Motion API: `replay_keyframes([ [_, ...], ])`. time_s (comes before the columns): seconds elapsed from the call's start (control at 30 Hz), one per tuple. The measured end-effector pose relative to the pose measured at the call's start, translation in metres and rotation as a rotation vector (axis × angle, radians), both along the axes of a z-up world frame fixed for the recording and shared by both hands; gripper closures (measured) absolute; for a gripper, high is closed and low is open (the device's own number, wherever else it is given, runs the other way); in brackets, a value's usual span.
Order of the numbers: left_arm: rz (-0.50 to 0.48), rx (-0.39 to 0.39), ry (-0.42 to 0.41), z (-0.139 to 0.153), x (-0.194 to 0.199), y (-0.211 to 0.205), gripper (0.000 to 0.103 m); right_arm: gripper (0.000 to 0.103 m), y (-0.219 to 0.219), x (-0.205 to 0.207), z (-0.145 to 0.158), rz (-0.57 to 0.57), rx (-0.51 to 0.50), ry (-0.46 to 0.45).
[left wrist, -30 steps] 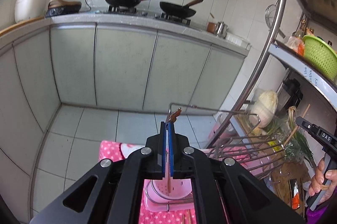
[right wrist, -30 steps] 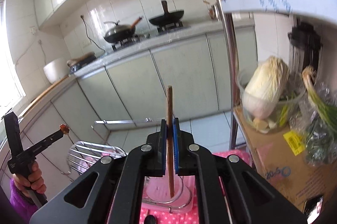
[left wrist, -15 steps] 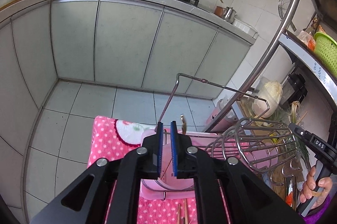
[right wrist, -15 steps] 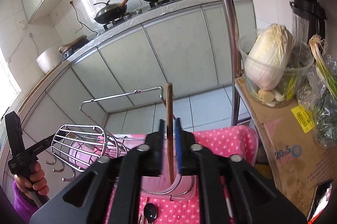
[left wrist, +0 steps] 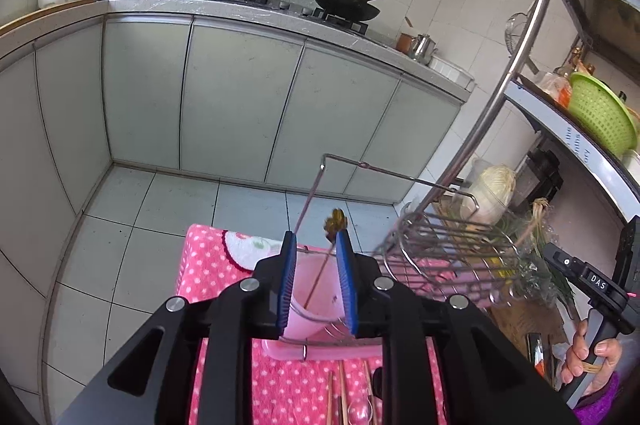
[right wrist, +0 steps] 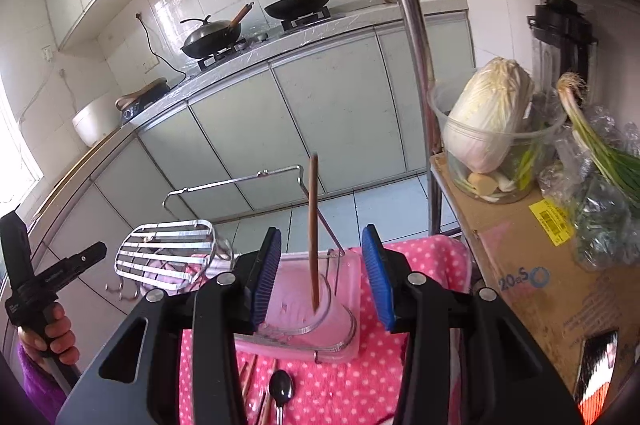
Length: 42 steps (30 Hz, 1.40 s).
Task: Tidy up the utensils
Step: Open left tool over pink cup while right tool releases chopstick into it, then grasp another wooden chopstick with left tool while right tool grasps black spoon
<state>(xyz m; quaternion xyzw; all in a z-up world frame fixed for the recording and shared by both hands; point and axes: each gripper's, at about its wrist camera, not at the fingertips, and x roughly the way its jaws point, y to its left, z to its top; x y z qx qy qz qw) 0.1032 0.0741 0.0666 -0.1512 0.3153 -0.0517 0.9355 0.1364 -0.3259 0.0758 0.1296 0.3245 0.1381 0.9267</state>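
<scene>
A pink plastic cup [left wrist: 298,321] sits in a wire stand on a pink dotted cloth [left wrist: 208,257]. My left gripper [left wrist: 316,241] is opening. A thin utensil with a knobbly brown-gold top [left wrist: 335,221] stands in the cup between the pads, leaning toward the right pad. In the right wrist view the cup [right wrist: 292,309] holds an upright brown chopstick [right wrist: 313,217]. It stands free between the widening blue pads of my right gripper [right wrist: 321,231]. Each view shows the other gripper from the side in a person's hand.
A wire drying rack [left wrist: 440,249] [right wrist: 168,249] stands beside the cup. Loose chopsticks [right wrist: 248,377] and a dark spoon [right wrist: 281,391] lie on the cloth below it. To the right are a cardboard box [right wrist: 520,265], a cabbage in a tub [right wrist: 488,121] and a steel shelf post [right wrist: 420,65].
A second ago both grippers were shut on their utensils above the cup. Now both sets of jaws have parted and the two utensils stand in the cup.
</scene>
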Motion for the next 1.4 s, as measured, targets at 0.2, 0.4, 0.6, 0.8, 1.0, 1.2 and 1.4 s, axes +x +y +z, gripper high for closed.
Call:
replay_keyframes([
  [0.2, -0.058, 0.026, 0.010, -0.009, -0.032, -0.016, 0.083, 0.060, -0.004, -0.041, -0.022, 0.007, 0.010, 0.020],
  [0.4, -0.124, 0.019, 0.121, -0.052, -0.049, -0.035, 0.083, 0.060, 0.007, -0.064, -0.070, 0.067, 0.035, 0.137],
  [0.6, -0.186, -0.006, 0.354, -0.120, -0.038, -0.059, 0.083, 0.060, 0.017, -0.072, -0.109, 0.094, 0.074, 0.232],
  [0.8, -0.197, 0.016, 0.506, -0.168, -0.012, -0.078, 0.087, 0.060, 0.026, -0.074, -0.129, 0.123, 0.086, 0.284],
  [1.0, -0.202, 0.086, 0.582, -0.193, 0.011, -0.096, 0.088, 0.060, 0.028, -0.072, -0.138, 0.133, 0.100, 0.313],
  [1.2, -0.190, 0.116, 0.640, -0.217, 0.024, -0.107, 0.094, 0.060, 0.031, -0.066, -0.145, 0.153, 0.115, 0.342],
  [1.4, -0.172, 0.093, 0.608, -0.216, 0.024, -0.099, 0.099, 0.060, 0.047, -0.052, -0.160, 0.208, 0.148, 0.388],
])
